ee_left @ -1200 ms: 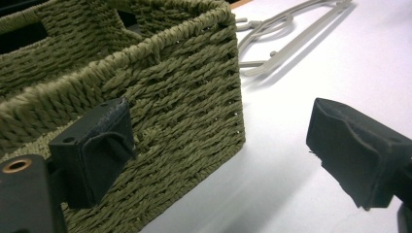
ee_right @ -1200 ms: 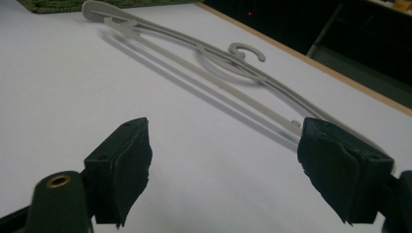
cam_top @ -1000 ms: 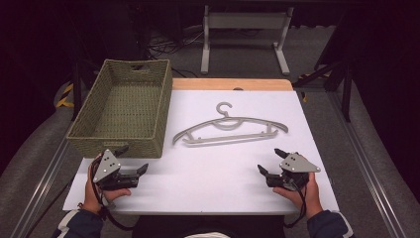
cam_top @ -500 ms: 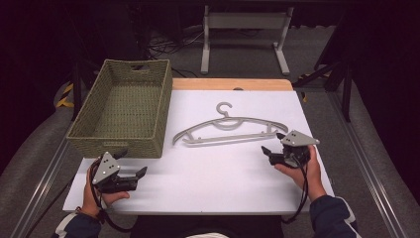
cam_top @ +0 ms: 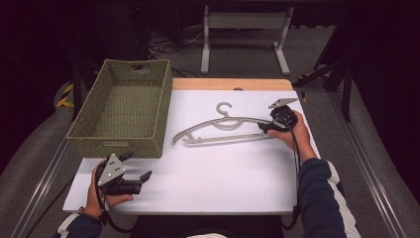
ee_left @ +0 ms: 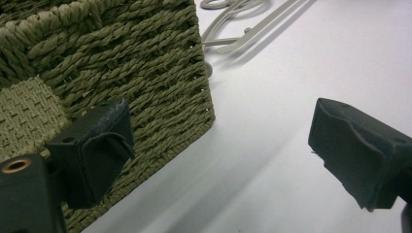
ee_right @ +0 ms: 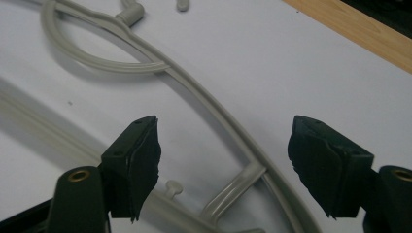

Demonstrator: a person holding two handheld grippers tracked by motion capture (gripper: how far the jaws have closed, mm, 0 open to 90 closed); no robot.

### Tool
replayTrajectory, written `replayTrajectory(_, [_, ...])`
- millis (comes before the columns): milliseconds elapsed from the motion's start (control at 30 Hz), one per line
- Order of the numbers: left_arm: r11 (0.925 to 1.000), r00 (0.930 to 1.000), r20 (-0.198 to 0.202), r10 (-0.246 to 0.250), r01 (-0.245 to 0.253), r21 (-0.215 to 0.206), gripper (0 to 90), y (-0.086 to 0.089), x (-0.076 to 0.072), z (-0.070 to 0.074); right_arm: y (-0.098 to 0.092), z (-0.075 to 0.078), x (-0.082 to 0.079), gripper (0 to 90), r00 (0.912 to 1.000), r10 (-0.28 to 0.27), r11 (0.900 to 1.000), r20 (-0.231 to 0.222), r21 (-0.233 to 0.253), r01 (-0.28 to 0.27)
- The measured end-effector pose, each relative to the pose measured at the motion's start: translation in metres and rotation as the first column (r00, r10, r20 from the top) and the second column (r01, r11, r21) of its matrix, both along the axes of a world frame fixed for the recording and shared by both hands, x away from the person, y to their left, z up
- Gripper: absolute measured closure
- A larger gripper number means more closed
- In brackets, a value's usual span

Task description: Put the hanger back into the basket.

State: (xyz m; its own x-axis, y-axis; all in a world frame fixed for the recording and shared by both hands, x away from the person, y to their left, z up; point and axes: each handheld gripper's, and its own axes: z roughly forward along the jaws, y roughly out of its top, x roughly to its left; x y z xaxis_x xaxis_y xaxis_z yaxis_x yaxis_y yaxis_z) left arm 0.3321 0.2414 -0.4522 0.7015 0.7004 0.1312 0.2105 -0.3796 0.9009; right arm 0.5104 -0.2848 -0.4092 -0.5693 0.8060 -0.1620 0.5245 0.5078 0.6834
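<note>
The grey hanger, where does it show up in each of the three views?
High view: the hanger lies flat on the white table, right of the basket, its right end at the right gripper.
Left gripper view: top centre, beyond the basket's corner.
Right gripper view: its arm runs between the open jaws.
Shared landmark: the white table.
</note>
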Motion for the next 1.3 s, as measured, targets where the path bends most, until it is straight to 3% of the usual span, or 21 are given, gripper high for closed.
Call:
replayTrajectory(133, [0.9999,0.9999,-0.006,-0.011,0.011,0.006,9.9,0.0,0.0,-0.001,-0.002,-0.008,0.018,28.2,0.9981,-0.022,0.999,-0.058,-0.033,0.02])
replayTrajectory(200, [0.9998,0.9998,-0.007,-0.019,0.019,0.002,10.0,0.0,0.0,-0.001,-0.005,-0.015,0.026,28.0,0.9925,-0.039,0.999,-0.116,-0.034,0.035])
replayTrajectory(333, [0.9996,0.9995,-0.016,-0.028,0.028,0.003,10.7,-0.001,0.0,-0.002,-0.012,-0.023,0.034,27.8,0.9855,-0.06,0.998,-0.159,-0.021,0.058])
replayTrajectory(400, [0.9994,0.999,-0.027,-0.035,0.035,-0.003,11.1,-0.001,0.0,-0.002,-0.011,-0.026,0.038,26.1,0.9848,-0.064,0.997,-0.162,-0.054,0.056])
replayTrajectory(500, [0.999,0.9987,-0.028,-0.043,0.044,0.009,11.5,-0.003,0.0,-0.002,-0.01,-0.026,0.042,35.5,0.9838,-0.007,1.0,-0.179,-0.029,0.002])
replayTrajectory(533, [0.9989,0.9985,-0.031,-0.046,0.046,0.009,11.6,-0.003,0.001,-0.002,-0.009,-0.025,0.043,43.9,0.9806,0.009,1.0,-0.196,-0.021,-0.013])
replayTrajectory(567, [0.9989,0.9984,-0.033,-0.045,0.046,0.012,11.8,-0.003,0.001,-0.003,-0.008,-0.024,0.044,45.7,0.9763,0.031,0.999,-0.214,-0.008,-0.034])
replayTrajectory(733, [0.9986,0.9977,-0.047,-0.049,0.05,0.021,12.2,-0.004,0.001,-0.004,-0.002,-0.019,0.046,67.7,0.9613,0.084,0.995,-0.262,-0.038,-0.097])
replayTrajectory(767, [0.9986,0.9977,-0.047,-0.049,0.05,0.021,12.2,-0.004,0.001,-0.004,0.0,-0.018,0.045,69.7,0.9558,0.105,0.991,-0.275,-0.049,-0.123])
replayTrajectory(800, [0.9985,0.9977,-0.047,-0.048,0.049,0.023,12.2,-0.004,0.001,-0.004,0.0,-0.018,0.045,69.7,0.9558,0.105,0.991,-0.275,-0.049,-0.123])
replayTrajectory(867, [0.9985,0.9978,-0.047,-0.048,0.049,0.025,12.4,-0.004,0.001,-0.004,0.006,-0.015,0.041,74.4,0.9427,0.14,0.981,-0.303,-0.087,-0.173])
replayTrajectory(900, [0.9984,0.9977,-0.047,-0.049,0.051,0.024,12.5,-0.004,0.001,-0.004,0.01,-0.013,0.038,78.0,0.9255,0.176,0.968,-0.335,-0.113,-0.225])
replayTrajectory(933, [0.9984,0.9977,-0.046,-0.049,0.05,0.027,12.5,-0.004,0.001,-0.004,0.01,-0.013,0.038,78.0,0.9255,0.176,0.968,-0.335,-0.113,-0.225])
replayTrajectory(1033, [0.9981,0.9975,-0.047,-0.054,0.055,0.028,12.6,-0.005,0.0,-0.003,0.018,-0.009,0.033,82.0,0.8765,0.237,0.933,-0.419,-0.154,-0.325])
replayTrajectory(1067, [0.9981,0.9975,-0.046,-0.053,0.055,0.03,12.6,-0.004,0.001,-0.004,0.021,-0.009,0.032,82.2,0.8687,0.24,0.925,-0.434,-0.169,-0.34])
replayTrajectory(1200, [0.9978,0.9972,-0.049,-0.056,0.058,0.032,12.6,-0.005,0.001,-0.004,0.026,-0.009,0.031,80.7,0.868,0.24,0.914,-0.435,-0.199,-0.353])
replayTrajectory(1300, [0.9977,0.9971,-0.051,-0.056,0.058,0.034,12.6,-0.006,0.001,-0.004,0.023,-0.01,0.031,79.0,0.8842,0.236,0.932,-0.403,-0.164,-0.324])
